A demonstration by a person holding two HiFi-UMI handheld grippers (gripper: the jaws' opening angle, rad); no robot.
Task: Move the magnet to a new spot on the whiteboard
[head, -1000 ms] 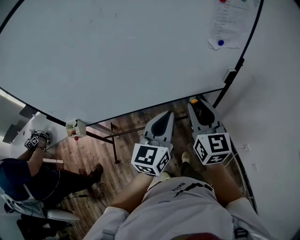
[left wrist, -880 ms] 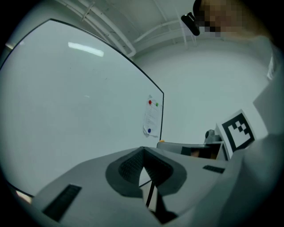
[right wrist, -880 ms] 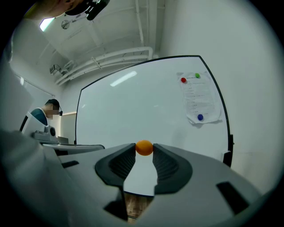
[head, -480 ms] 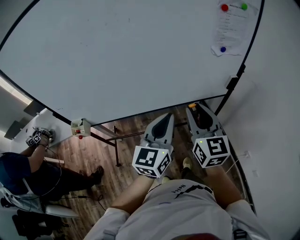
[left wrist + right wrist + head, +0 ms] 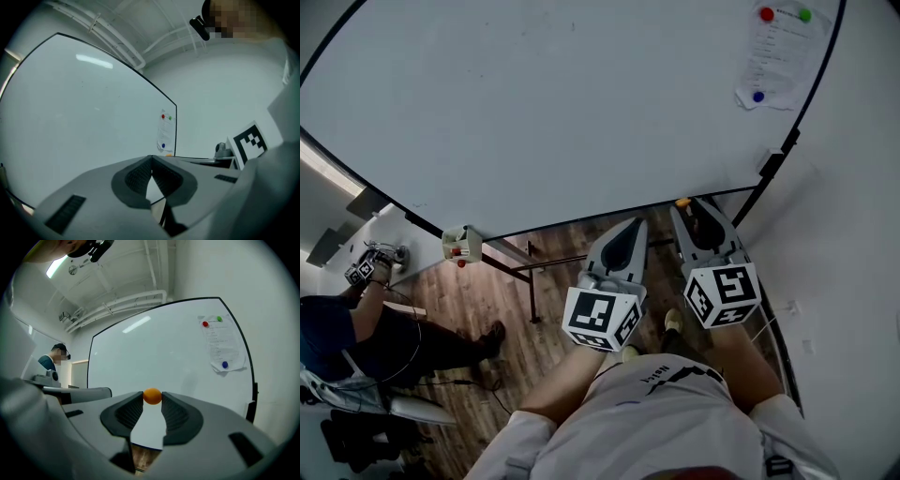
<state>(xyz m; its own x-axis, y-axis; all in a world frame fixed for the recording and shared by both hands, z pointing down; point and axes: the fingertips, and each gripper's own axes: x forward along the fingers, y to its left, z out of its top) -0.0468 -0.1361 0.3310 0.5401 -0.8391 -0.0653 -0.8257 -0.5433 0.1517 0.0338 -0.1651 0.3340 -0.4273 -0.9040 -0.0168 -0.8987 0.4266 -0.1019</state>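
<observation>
Magnet (image 5: 152,396) | orange | pinched at tips of right hand-held gripper (image 5: 152,400)

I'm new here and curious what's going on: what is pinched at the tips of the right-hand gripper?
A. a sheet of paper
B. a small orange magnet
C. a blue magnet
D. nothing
B: the right gripper view shows the right gripper with its jaw tips closed on a small orange magnet, held in front of the whiteboard.

Orange magnet (image 5: 152,396) in R gripper (image 5: 152,401)
</observation>
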